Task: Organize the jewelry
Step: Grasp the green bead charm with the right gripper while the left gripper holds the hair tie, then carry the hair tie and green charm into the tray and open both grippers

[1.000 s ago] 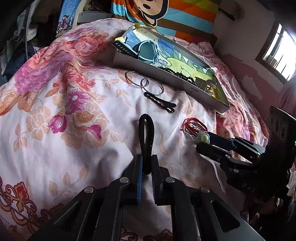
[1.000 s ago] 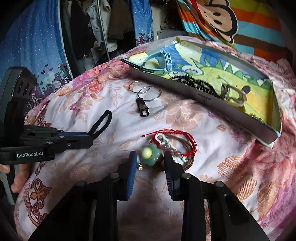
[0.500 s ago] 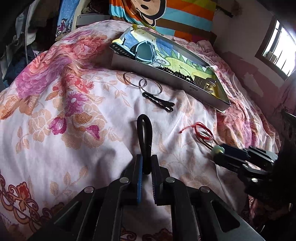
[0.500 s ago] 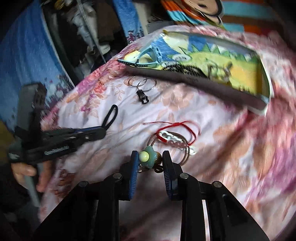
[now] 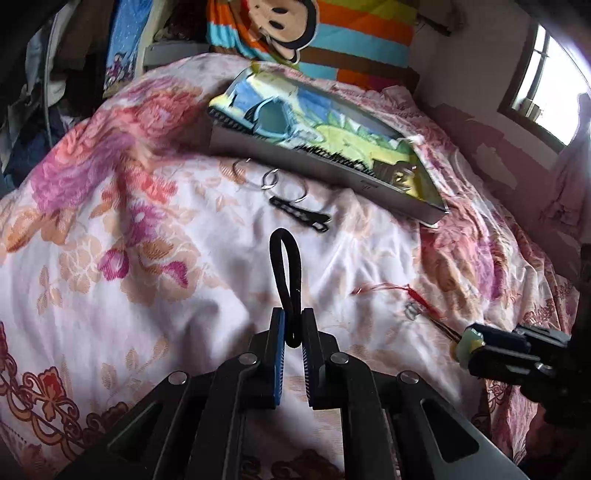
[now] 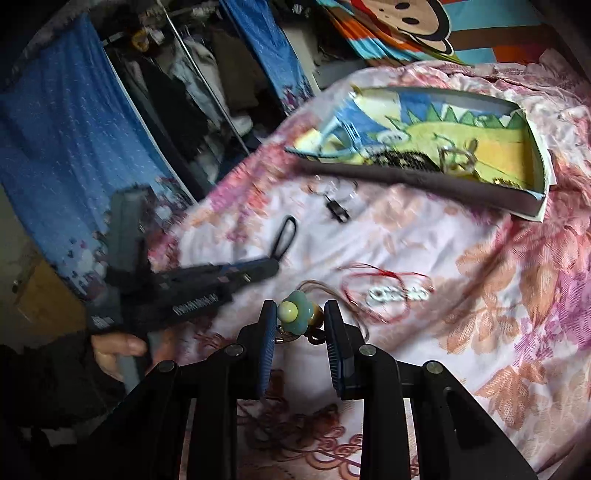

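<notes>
My left gripper (image 5: 293, 325) is shut on a black elastic hair loop (image 5: 285, 266) that sticks up from its pads; the same loop (image 6: 283, 236) shows in the right wrist view. My right gripper (image 6: 300, 314) is shut on a teal flower charm (image 6: 293, 316) with a pale centre, and thin cords trail from it toward a red string bracelet (image 6: 384, 291) lying on the bedspread. In the left wrist view the charm (image 5: 470, 341) sits at the right gripper's tip, low right. A shallow box (image 5: 295, 155) with a cartoon lining lies further back and holds several pieces.
Silver rings (image 5: 273, 182) and a black hair clip (image 5: 301, 216) lie on the floral bedspread (image 5: 110, 258) in front of the box. A striped monkey pillow (image 5: 314, 29) is behind it. A hand (image 6: 118, 350) grips the left tool. Clothes hang at the left.
My right gripper has lifted and rolled with the flower charm, pulling its cords away from the red bracelet, and moved right and down in the left wrist view. The left gripper stayed put.
</notes>
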Tool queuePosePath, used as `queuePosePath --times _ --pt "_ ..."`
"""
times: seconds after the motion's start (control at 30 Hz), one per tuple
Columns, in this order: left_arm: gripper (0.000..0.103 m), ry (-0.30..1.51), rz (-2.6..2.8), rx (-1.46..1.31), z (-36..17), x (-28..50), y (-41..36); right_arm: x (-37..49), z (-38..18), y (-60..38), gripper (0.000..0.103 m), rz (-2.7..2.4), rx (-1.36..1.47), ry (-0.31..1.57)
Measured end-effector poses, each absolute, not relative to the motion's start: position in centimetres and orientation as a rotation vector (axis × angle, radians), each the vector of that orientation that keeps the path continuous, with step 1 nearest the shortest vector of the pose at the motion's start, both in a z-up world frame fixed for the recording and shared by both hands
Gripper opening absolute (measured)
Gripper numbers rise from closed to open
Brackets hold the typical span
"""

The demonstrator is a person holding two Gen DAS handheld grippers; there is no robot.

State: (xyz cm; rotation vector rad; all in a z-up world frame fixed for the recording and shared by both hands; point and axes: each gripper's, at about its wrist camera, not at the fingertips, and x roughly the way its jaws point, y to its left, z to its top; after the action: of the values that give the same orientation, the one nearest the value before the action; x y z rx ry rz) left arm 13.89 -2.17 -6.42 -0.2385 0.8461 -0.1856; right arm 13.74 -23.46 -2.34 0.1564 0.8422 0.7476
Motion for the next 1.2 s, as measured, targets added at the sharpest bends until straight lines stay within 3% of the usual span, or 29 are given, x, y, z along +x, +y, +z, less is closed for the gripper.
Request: queuePosePath --times 0.4,0.6,0.87,1.2 --pt "0.008 0.797 -0.21 -0.213 -5.3 13.5 -2.7 14.7 -0.2 -25.8 0.023 0.64 0.18 0.673" --pt "0.008 0.662 -0.247 -0.196 -2.4 14.4 -2.9 17.0 1.0 -26.1 0.023 0.519 0.114 0.566" --pt "0.008 0.529 -0.244 -0.198 0.8 21.7 -3.6 23.8 1.0 -27.2 0.023 0.384 0.077 0.487" --pt "0.009 0.599 -0.281 -0.19 -1.1 29.8 -5.4 29.6 -1.6 -28.2 0.023 0.258 0.086 0.514"
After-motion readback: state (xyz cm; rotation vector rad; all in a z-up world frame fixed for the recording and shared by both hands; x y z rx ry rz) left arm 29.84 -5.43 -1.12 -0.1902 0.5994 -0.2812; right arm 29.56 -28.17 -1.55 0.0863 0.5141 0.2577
